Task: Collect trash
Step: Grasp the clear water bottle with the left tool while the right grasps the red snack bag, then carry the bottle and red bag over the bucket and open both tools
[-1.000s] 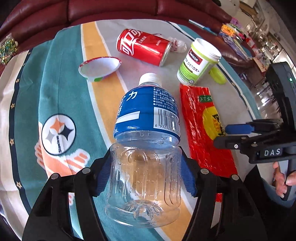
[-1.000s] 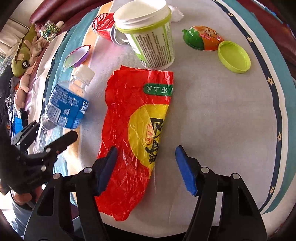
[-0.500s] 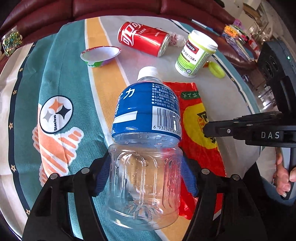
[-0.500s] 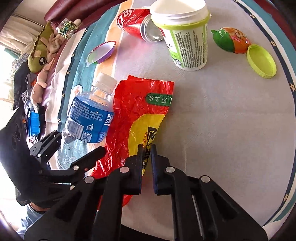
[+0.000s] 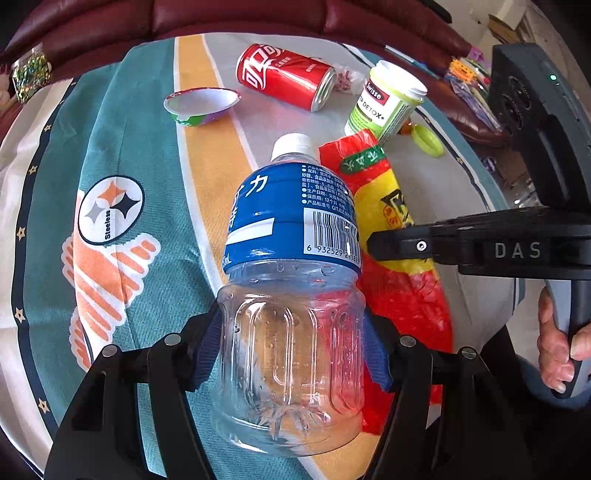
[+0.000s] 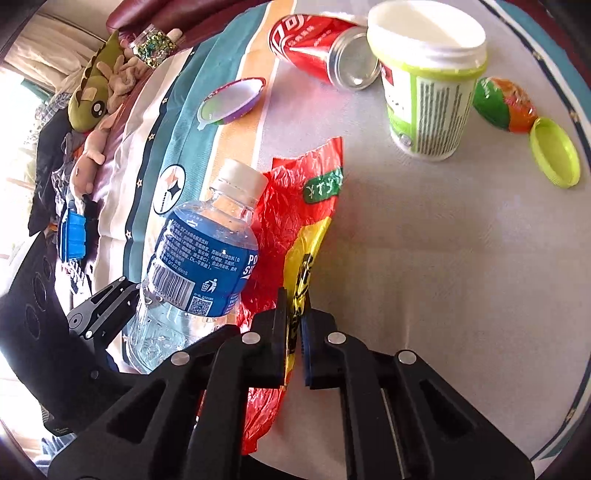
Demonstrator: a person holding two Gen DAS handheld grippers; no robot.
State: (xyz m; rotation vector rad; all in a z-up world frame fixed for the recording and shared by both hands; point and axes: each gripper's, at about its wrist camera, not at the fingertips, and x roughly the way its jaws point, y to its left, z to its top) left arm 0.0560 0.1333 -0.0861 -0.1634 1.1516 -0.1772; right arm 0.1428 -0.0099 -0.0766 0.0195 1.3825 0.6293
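Two items secured: clear bottle (image 5: 291,332) clamped between left gripper (image 5: 291,347) fingers, red wrapper (image 6: 295,236) pinched in closed right gripper (image 6: 294,332) above the cloth; can (image 5: 286,75), tub (image 5: 386,101), lid (image 6: 554,157) uncollected.

Steelers blanket (image 5: 110,236), maroon sofa (image 5: 221,18), plush toys (image 6: 92,99)

Black tongs (image 5: 291,347) with blue pads (image 5: 207,349), silver screws, white "DAS" lettering, bare skin.
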